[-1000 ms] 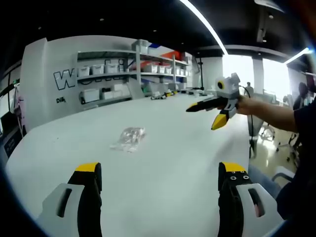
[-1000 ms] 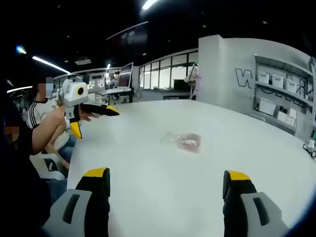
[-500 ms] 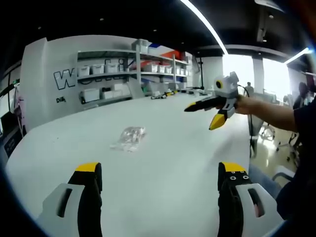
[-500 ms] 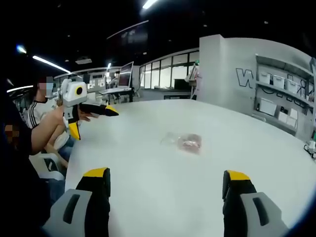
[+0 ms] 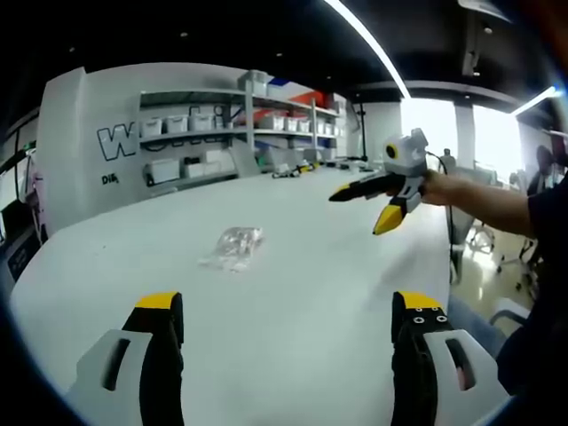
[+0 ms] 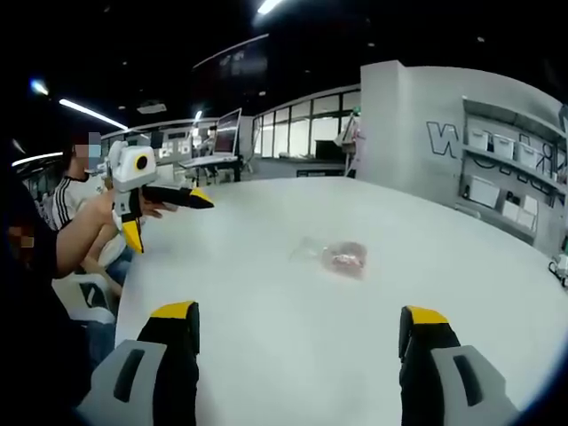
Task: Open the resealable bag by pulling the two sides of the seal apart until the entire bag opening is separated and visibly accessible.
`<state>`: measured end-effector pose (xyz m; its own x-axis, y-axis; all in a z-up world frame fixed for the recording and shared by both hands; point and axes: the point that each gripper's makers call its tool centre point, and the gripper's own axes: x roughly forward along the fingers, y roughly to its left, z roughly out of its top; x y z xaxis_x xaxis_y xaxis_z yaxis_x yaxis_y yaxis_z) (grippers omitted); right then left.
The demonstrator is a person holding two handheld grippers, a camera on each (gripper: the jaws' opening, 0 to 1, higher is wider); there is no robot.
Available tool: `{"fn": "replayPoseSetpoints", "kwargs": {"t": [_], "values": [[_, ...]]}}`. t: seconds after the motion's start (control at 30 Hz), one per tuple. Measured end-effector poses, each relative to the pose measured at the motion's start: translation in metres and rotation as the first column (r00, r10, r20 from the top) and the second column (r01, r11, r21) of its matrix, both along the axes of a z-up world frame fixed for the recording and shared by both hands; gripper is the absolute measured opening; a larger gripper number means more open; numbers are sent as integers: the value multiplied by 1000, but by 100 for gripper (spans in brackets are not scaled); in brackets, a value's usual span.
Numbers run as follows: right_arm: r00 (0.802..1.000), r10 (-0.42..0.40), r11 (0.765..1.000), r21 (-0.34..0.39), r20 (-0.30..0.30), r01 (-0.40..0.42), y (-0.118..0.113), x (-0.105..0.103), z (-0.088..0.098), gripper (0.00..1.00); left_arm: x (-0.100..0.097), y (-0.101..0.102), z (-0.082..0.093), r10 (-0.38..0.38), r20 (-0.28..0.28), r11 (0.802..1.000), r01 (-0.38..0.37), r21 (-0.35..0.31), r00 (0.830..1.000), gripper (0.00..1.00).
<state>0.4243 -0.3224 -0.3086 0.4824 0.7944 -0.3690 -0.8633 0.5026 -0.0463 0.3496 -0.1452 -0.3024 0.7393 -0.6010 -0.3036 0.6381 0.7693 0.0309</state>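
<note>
A small clear resealable bag (image 5: 232, 248) is seen lying flat on the white bench (image 5: 302, 302), well ahead of both grippers and touched by neither; in the right gripper view the same bag (image 6: 337, 257) is shown with something pinkish inside, though the contents cannot be made out, nor can the state of its seal. The left gripper (image 5: 288, 315) is held low over the near part of the bench, its yellow-tipped fingers (image 5: 160, 306) spread wide with nothing between them. The right gripper (image 6: 297, 324) is likewise held with its fingers (image 6: 424, 321) spread apart and empty. In the left gripper view the right gripper (image 5: 368, 209) is seen coming in from the right, raised above the bench in a hand (image 5: 444, 188), its two fingers angled apart. In the right gripper view the left gripper (image 6: 164, 217) is seen at the left, held up by a hand (image 6: 111, 213), also with its fingers parted. Beyond the bench, wall shelves (image 5: 231, 133) loaded with white bins are visible beside a grey partition bearing large lettering (image 5: 120, 140). A seated person in a striped top (image 6: 67, 200) is seen at the far left of the right gripper view, and long ceiling lights (image 5: 368, 44) run overhead.
</note>
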Motion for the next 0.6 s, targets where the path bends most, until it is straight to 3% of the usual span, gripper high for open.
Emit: {"fn": "replayPoseSetpoints", "kwargs": {"t": [0.6], "values": [[1000,12,1000,4,-4,-12,8,8,-1,94,0,-3,-2,-2,0,1000,2,-3,1000,96]]}}
